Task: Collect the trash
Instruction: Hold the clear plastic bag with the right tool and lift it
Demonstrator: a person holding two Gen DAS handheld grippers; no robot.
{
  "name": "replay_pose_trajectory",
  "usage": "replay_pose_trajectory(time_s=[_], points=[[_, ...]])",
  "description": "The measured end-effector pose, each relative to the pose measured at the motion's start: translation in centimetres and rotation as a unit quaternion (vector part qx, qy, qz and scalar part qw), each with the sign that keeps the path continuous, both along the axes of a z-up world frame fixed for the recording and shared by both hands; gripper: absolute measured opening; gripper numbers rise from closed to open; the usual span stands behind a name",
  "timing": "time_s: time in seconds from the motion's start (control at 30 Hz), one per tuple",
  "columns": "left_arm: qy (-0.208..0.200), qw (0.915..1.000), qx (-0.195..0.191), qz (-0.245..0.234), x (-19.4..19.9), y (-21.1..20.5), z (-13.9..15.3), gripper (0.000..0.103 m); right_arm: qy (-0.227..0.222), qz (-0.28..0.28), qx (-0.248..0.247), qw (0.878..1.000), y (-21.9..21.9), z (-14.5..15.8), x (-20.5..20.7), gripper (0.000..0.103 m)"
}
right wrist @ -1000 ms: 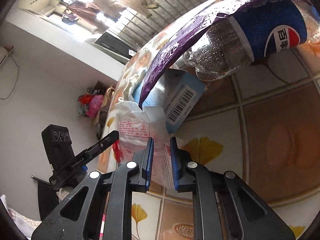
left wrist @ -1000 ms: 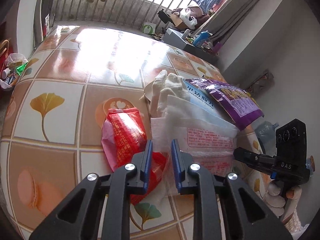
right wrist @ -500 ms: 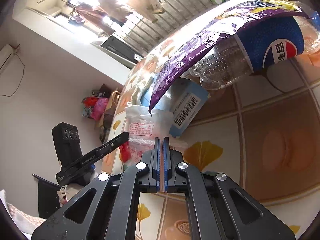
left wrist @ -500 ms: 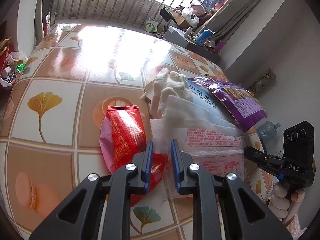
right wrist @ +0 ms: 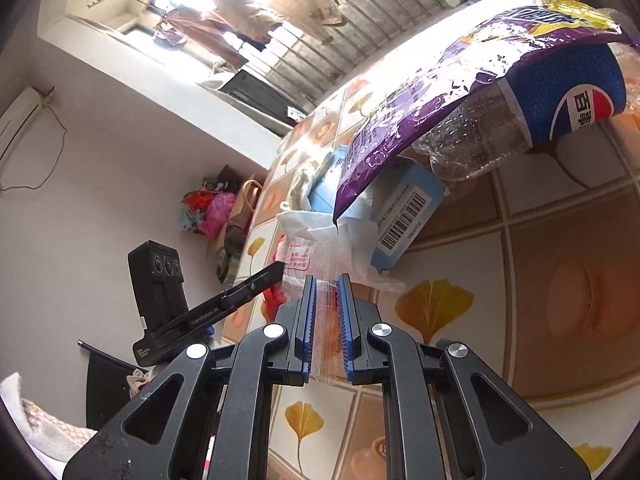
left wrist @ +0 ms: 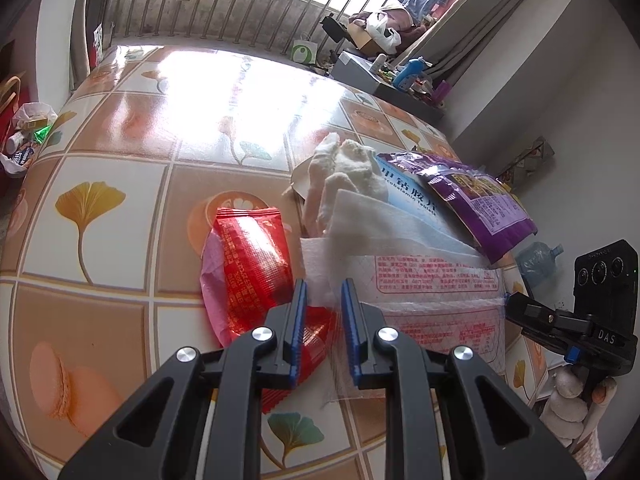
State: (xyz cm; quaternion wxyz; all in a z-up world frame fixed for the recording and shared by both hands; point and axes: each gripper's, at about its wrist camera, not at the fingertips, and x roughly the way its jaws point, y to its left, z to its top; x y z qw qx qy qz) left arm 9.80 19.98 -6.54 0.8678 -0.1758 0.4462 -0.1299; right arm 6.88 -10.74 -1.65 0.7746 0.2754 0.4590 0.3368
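- Left hand-held gripper [left wrist: 323,312]: jaws parted, low over the desk [left wrist: 120,168], gripping nothing; the clear printed plastic bag's [left wrist: 436,280] edge lies between them.
- Right hand-held gripper [right wrist: 326,304]: jaws parted, the same bag's [right wrist: 304,256] clear film between them, not clamped.
- Red snack wrapper [left wrist: 256,264] flat on desk, just left of bag.
- Purple wrapper [right wrist: 440,92] lies over Pepsi bottle [right wrist: 560,100] and blue tablet box [right wrist: 400,208].

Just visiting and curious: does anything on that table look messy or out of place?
Yes. Trash lies heaped: a purple snack bag draped over a crushed Pepsi bottle and a blue box, with tissues and a red wrapper alongside.
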Motion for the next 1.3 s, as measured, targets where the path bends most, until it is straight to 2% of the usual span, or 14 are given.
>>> replay_pose_trajectory(time_s=[0.17, 0.23, 0.33, 0.43, 0.53, 0.67, 0.77, 0.87, 0.93, 1.03, 1.1, 1.3], points=[[0.001, 1.0, -0.008, 0.005, 0.0, 0.3, -0.2, 0.016, -0.008, 0.003, -0.01, 1.0, 0.9, 0.4, -0.2, 0.013], [0.0, 0.9999, -0.009, 0.005, 0.0, 0.4, -0.3, 0.016, -0.019, 0.003, -0.02, 1.0, 1.2, 0.7, -0.4, 0.004], [0.001, 1.0, -0.008, 0.005, -0.1, 0.5, -0.3, 0.016, -0.036, 0.004, -0.029, 0.999, 1.2, 1.2, -0.7, 0.0], [-0.001, 0.9999, -0.015, 0.0, -0.2, 0.6, -0.1, 0.016, -0.053, 0.003, -0.027, 0.998, 0.0, 1.9, -1.0, 0.0], [-0.011, 0.9999, 0.005, 0.002, -0.6, 0.4, 0.4, 0.016, -0.063, -0.012, -0.039, 0.997, -1.1, 2.0, -1.1, 0.0], [-0.027, 0.9995, 0.016, 0.005, -1.0, 0.7, 1.5, 0.016, -0.05, -0.031, -0.037, 0.998, -2.3, 1.2, -0.8, 0.0], [-0.04, 0.9981, 0.046, 0.004, -1.3, 0.7, 2.2, 0.016, -0.035, -0.028, -0.028, 0.999, -2.1, 0.5, -0.8, 0.0], [-0.04, 0.9974, 0.059, 0.003, -1.5, 0.7, 2.2, 0.016, -0.011, -0.008, -0.024, 1.0, -1.3, -0.5, -0.8, 0.01], [-0.037, 0.9976, 0.059, -0.004, -1.6, 0.3, 2.0, 0.016, 0.002, 0.005, -0.031, 1.0, -0.6, -1.1, -1.0, 0.036], [-0.026, 0.9973, 0.066, -0.018, -1.7, -0.7, 1.1, 0.016, 0.021, 0.038, -0.029, 0.999, 0.8, -1.8, -1.0, 0.046], [-0.017, 0.9965, 0.078, -0.022, -1.7, -1.5, 0.4, 0.016, 0.034, 0.054, -0.036, 0.997, 2.0, -2.5, -0.9, 0.052], [-0.023, 0.9938, 0.107, -0.019, -2.1, -3.1, -0.2, 0.016, 0.026, 0.074, -0.039, 0.996, 5.4, -3.1, -0.8, 0.05]])
